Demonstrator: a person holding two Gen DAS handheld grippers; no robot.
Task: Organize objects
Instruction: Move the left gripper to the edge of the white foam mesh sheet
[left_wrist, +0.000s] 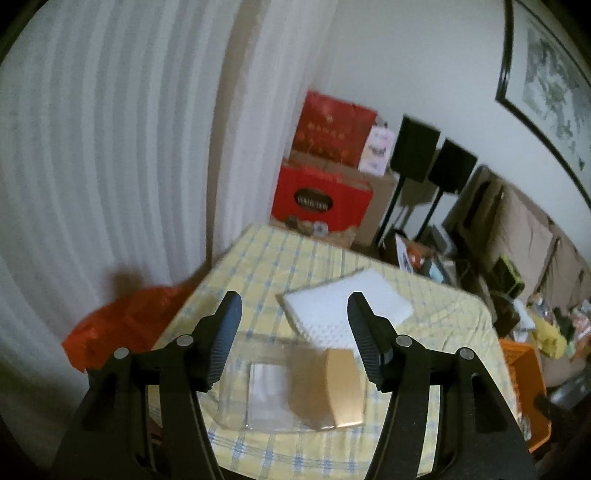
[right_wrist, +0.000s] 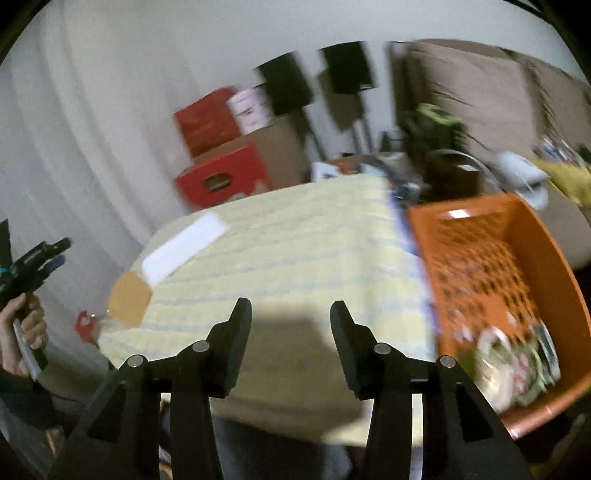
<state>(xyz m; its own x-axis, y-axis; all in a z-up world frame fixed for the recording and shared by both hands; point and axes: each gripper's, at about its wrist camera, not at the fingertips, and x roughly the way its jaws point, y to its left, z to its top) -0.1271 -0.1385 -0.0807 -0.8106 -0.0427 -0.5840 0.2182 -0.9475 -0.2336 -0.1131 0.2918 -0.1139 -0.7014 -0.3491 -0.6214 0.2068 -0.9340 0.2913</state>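
Hovering left hand-held gripper (left_wrist: 295, 332), jaws parted and empty, over tan cardboard box (left_wrist: 341, 387) | right hand-held gripper (right_wrist: 291, 325) released, empty | advising: centre on box before squeezing, then carry to orange plastic basket (right_wrist: 480, 221).

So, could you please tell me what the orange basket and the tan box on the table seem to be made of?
The orange basket looks like moulded plastic: a uniform colour, a glossy highlight on its rim and a lattice of holes. The tan box seems to be cardboard with a smooth, slightly satin face and crisp folded edges, though blur leaves that open.
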